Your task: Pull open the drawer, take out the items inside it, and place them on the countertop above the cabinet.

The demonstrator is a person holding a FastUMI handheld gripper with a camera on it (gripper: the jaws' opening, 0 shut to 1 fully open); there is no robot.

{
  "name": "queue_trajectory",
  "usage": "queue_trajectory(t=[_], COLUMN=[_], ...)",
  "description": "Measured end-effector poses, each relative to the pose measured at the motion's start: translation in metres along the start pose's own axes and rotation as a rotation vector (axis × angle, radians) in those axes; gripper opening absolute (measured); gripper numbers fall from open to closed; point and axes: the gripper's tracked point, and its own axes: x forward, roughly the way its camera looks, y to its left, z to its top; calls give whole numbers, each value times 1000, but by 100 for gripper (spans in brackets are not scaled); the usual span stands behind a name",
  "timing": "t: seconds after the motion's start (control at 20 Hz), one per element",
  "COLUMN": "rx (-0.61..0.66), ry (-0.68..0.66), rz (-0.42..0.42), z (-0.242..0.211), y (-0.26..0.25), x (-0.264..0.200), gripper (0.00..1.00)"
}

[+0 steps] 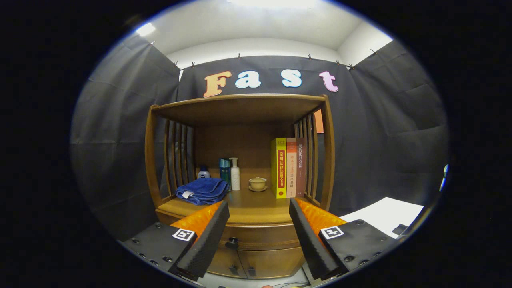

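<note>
Wooden cabinet (240, 168), drawer (256, 236) closed, fingers (216, 224) apart

Bright overhead ceiling glow, dim shadowed booth below, sharp centre, strong fisheye bending toward the edges.

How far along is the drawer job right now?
Nothing looks done yet: the drawer is shut, its knob untouched. In hand: the gripper is open and empty, its fingers spread apart in front of the drawer. Left: pull it open, then move whatever is inside onto the countertop, beside the towel and books.
</note>
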Motion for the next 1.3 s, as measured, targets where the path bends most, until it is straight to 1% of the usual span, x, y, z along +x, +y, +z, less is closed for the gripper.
queue_trajectory(t=[0.15,0.4,0.85,0.95,1.0,1.3], rx=[20,41,20,14,14,4], ry=[15,21,7,5,6,-3], rz=[10,-3,-7,-4,-3,-5], z=[-6,-10,-3,-2,-2,3], y=[-6,-18,-14,-11,-9,-3], x=[3,2,-4,-6,-6,-10], gripper=[98,98,98,67,99,99])
